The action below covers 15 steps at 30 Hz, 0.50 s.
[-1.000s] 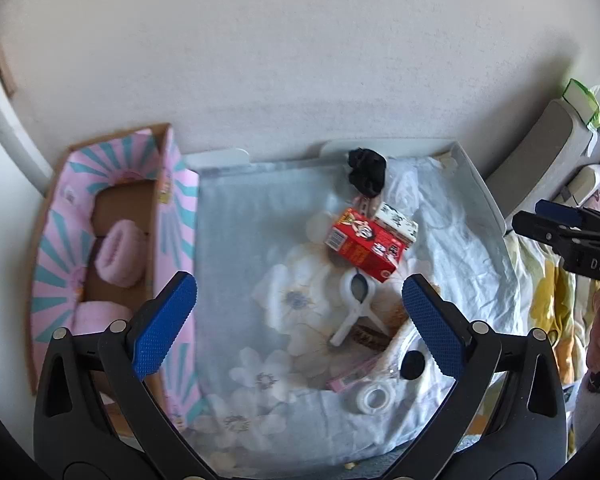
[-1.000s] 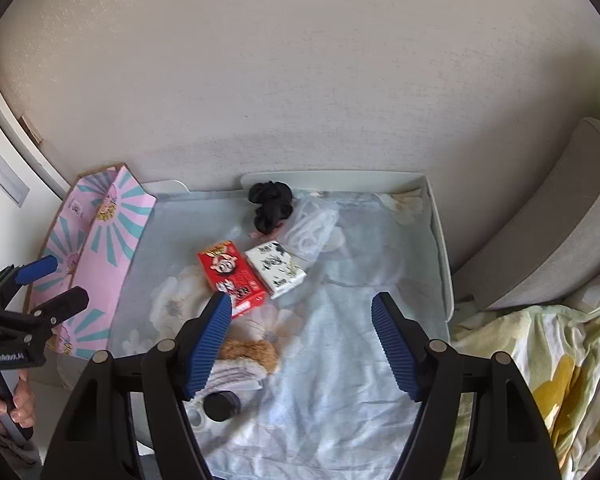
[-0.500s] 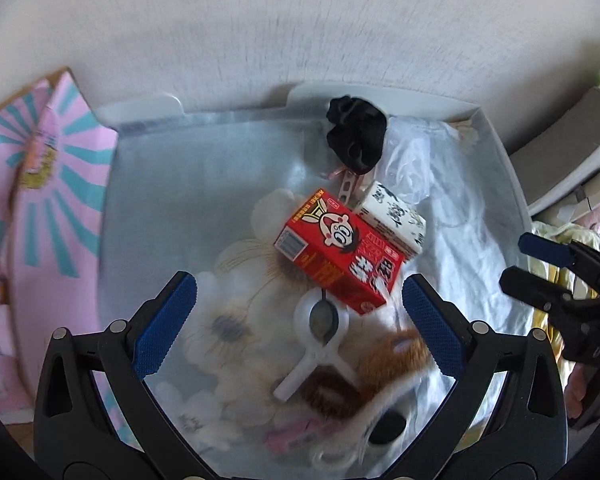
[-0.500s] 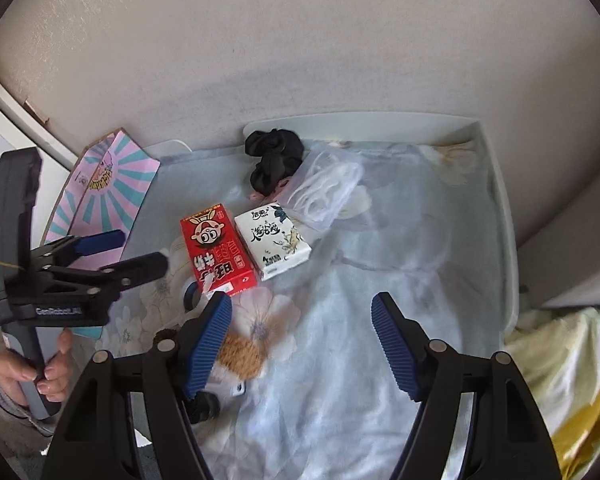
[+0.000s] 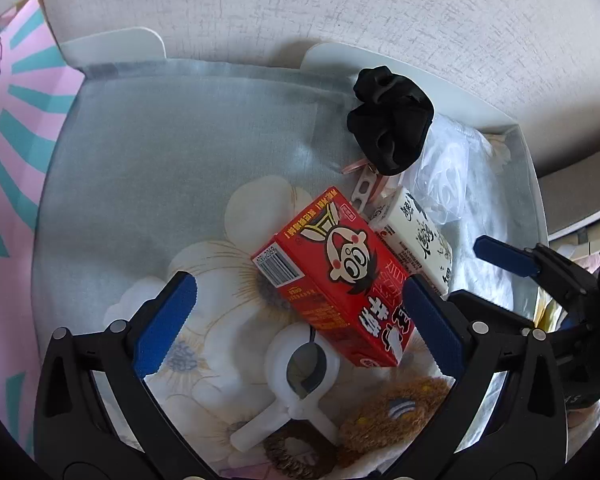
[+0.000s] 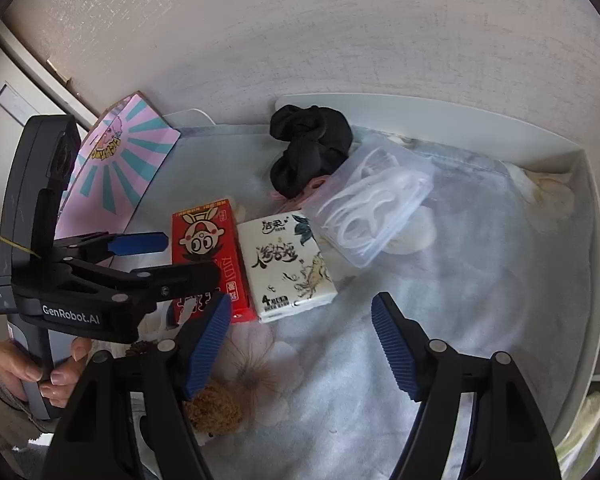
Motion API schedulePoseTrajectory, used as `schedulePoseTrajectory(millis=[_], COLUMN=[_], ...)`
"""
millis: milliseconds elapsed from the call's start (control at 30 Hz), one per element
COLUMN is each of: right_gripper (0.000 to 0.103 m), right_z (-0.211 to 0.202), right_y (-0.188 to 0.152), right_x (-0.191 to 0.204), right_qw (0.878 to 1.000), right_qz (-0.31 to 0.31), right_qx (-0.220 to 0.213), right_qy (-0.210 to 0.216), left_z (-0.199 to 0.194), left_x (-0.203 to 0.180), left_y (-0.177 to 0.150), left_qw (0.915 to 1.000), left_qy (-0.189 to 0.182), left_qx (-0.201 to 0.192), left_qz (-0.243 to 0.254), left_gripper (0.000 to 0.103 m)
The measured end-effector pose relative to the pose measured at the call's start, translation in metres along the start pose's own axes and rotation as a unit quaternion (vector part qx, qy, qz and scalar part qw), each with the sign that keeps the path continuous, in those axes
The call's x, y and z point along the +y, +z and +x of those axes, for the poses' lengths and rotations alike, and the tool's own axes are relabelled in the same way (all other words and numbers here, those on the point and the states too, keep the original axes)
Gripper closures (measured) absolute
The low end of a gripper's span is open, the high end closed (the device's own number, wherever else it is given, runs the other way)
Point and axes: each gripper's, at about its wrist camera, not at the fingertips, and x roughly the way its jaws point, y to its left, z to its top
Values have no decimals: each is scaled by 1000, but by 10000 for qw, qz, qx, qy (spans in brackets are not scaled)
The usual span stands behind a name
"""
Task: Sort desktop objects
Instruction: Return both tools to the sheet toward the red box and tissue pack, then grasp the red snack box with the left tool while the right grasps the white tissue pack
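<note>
A red carton (image 5: 336,276) with a cartoon face lies on the flowered cloth, beside a white tissue pack (image 5: 416,240). My left gripper (image 5: 296,322) is open, low over the carton, its jaws either side of the near end. In the right wrist view the left gripper (image 6: 164,254) reaches in from the left over the red carton (image 6: 206,248). My right gripper (image 6: 300,344) is open and empty, just short of the tissue pack (image 6: 288,264). A black scrunchie (image 6: 306,148) and a clear bag of white items (image 6: 372,204) lie behind.
A white clip (image 5: 296,384), a brown hair tie (image 5: 296,452) and a brown fuzzy piece (image 5: 396,412) lie near the front. A pink and teal box (image 6: 120,164) stands at the left. The white tray rim (image 6: 592,264) bounds the cloth on the right; a wall is behind.
Both grippers have moved forward and down toward the red carton and tissue pack, which now look larger. The left gripper now shows close over the carton in the right wrist view.
</note>
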Motion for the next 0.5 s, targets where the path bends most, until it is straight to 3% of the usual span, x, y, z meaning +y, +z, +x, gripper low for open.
schedulePoseTrajectory(millis=[367,500], right_gripper=[34,34], right_z=[20,24], right_y=[11,12], right_x=[-1,-7], right_qw=[9978,9965], right_qz=[-490,-507], right_qx=[158,202], right_qy=[406,626], left_z=[6,6], left_x=[0,3], left_y=[6,6], left_qw=[10000,9999], left_qy=[38,-88], left_qx=[-32,-18], left_qz=[-86,-125], left_gripper=[2,7])
